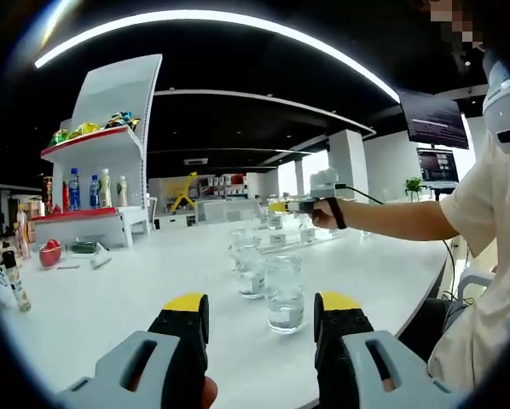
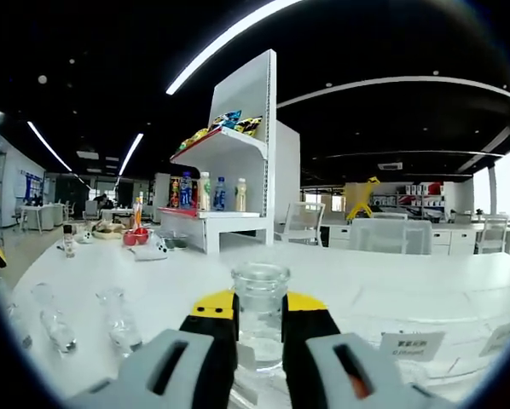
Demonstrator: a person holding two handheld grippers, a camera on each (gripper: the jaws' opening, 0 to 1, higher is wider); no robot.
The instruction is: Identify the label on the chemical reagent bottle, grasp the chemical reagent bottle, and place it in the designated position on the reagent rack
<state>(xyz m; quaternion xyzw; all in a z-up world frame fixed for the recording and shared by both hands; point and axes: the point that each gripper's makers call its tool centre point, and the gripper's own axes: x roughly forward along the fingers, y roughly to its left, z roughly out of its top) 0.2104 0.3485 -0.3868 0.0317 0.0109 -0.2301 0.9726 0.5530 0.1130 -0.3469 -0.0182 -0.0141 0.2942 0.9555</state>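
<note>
Your right gripper has its fingers closed against a clear reagent bottle; it stands upright between them, mouth up. Your left gripper has its fingers spread wide with nothing between them, above the white surface. Just past those fingertips stands a row of clear glass bottles, all upright. Beyond your right fingers, small label cards sit on a clear rack. Farther back, a white shelf unit holds drink bottles and snack bags.

Shelf unit (drink bottles)
</note>
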